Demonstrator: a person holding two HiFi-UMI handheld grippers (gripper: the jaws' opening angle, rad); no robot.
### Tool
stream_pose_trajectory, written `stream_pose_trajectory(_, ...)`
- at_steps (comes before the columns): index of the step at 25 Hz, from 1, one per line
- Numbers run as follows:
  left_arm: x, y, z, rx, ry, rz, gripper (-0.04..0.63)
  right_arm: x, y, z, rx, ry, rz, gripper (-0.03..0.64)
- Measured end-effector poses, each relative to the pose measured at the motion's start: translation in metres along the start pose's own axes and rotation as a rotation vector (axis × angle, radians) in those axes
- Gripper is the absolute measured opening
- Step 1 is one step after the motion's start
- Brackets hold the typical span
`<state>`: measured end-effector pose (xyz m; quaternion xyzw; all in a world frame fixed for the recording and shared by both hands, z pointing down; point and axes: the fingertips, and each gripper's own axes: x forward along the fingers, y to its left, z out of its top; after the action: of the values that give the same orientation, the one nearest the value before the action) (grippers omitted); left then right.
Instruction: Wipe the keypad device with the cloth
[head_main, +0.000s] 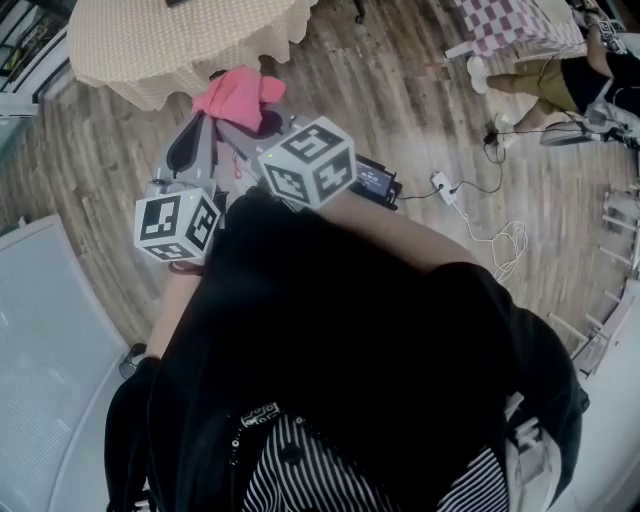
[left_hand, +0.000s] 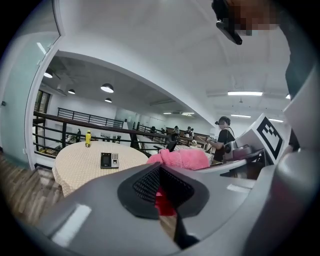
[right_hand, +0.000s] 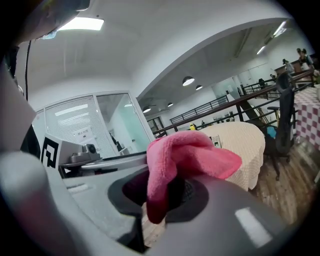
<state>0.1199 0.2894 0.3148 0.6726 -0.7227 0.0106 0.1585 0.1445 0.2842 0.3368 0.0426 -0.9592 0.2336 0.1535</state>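
Observation:
My right gripper (right_hand: 165, 192) is shut on a pink cloth (right_hand: 187, 155), which bunches over its jaws and hangs down between them. In the head view the cloth (head_main: 240, 95) sits at the tips of both grippers, above the floor. My left gripper (left_hand: 160, 180) has its pads together, right beside the cloth (left_hand: 182, 159). A dark red bit of cloth shows through the gap under its pads, and I cannot tell whether it touches them. The black keypad device (left_hand: 109, 160) lies flat on a round table (left_hand: 80, 167) ahead, apart from both grippers.
The round table (head_main: 150, 60) with its beige cover is just beyond the cloth, and a yellow bottle (left_hand: 88, 138) stands on its far side. On the wooden floor lie a dark device (head_main: 375, 180) and a white power strip (head_main: 443, 186) with cables. A glass partition (head_main: 45, 330) is at left. People sit further off.

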Motion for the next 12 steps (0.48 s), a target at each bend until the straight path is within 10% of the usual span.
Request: stream_pose_trajectory(12, 0.048, 0.072, 0.024, 0.021, 0.019, -0.133, 0.000, 0.078, -0.031, 0.034, 0.056, -0.030, -0.146, 0.067)
